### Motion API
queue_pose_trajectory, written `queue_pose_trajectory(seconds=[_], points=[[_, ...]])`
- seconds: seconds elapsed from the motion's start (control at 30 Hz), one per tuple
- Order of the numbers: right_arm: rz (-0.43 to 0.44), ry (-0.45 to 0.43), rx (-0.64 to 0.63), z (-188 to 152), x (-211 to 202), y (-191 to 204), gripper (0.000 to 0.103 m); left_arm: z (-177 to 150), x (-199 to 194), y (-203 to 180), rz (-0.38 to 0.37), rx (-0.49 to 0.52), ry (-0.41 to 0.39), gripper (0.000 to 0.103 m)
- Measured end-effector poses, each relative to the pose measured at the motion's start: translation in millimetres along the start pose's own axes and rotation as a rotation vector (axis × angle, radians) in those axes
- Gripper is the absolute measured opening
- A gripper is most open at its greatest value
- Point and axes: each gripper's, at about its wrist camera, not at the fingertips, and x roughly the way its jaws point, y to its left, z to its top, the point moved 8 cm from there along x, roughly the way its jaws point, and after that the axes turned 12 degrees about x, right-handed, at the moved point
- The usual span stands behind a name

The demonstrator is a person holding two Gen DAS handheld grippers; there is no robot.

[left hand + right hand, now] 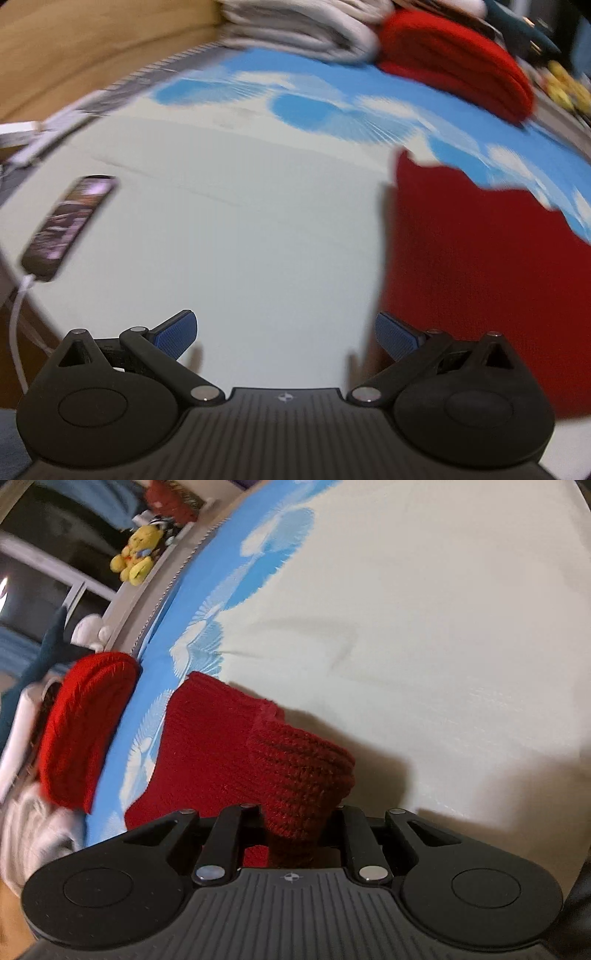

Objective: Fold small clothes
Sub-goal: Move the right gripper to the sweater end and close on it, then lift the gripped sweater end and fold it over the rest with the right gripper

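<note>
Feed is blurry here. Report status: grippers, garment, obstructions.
Left gripper open, empty. Right gripper shut on dark red knit. Phone far left, clear.

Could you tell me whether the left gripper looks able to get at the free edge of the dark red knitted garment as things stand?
Probably yes. The left gripper is open and empty, the dark red knitted garment hangs just to its right, and only bare sheet lies between them. The right gripper pinches another part.

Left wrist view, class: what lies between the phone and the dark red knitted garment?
Only bare pale bedsheet. In the left wrist view nothing rests between the phone and the dark red knitted garment.
</note>
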Motion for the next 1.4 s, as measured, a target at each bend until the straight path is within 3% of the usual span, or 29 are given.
queue_pose_trajectory(seconds=[0.1, 0.2, 0.3, 0.4, 0.5, 0.63, 0.7, 0.77, 0.87, 1.0, 1.23, 1.33, 1.4], points=[[-0.042, -0.024, -0.06, -3.7, -3.7, 6.9, 0.015, -6.7, 11.6, 10.5, 0.023, -0.031, 0.051, 0.103], [-0.087, -0.036, -0.067, -7.3, -0.5, 3.2, 0.016, -27.2, 32.7, -7.6, -0.025, 0.067, 0.177, 0.103], [-0.135, -0.054, -0.105, -10.7, -2.9, 14.0, 0.016, -29.8, 29.7, -11.2, -0.014, 0.086, 0.146, 0.103], [-0.127, -0.149, -0.365, -25.6, -23.5, 66.9, 0.015, -28.1, 30.6, -6.8, -0.05, 0.031, 0.16, 0.102], [0.003, -0.278, -0.776, -87.4, -60.9, 141.4, 0.015, -25.7, 32.0, -11.5, -0.05, 0.033, 0.163, 0.102], [0.204, -0.355, -1.276, -224.0, -94.5, 194.1, 0.015, -22.9, 31.7, -10.8, -0.055, 0.022, 0.167, 0.102], [0.304, -0.32, -1.47, -293.6, -100.9, 190.9, 0.015, -21.6, 36.3, -5.1, -0.064, 0.011, 0.168, 0.102], [0.38, -0.223, -1.673, -361.8, -95.8, 166.2, 0.016, -21.5, 35.6, -0.7, -0.078, -0.007, 0.167, 0.102], [0.382, -0.04, -1.849, -418.6, -74.9, 118.1, 0.016, -21.3, 34.6, 7.2, -0.089, -0.039, 0.165, 0.102], [0.39, -0.066, -1.856, -425.3, -70.6, 104.9, 0.016, -20.8, 32.4, 10.6, -0.112, -0.047, 0.156, 0.102], [0.555, -0.112, -1.709, -399.2, -112.2, 134.8, 0.016, -19.3, 32.1, 13.6, -0.12, -0.072, 0.16, 0.102], [0.515, -0.03, -1.83, -415.6, -91.7, 110.6, 0.016, -19.1, 31.6, 21.0, -0.11, -0.091, 0.164, 0.102], [0.49, -0.04, -1.912, -425.3, -80.2, 88.3, 0.02, -20.3, 29.7, 29.7, -0.093, -0.117, 0.165, 0.102]])
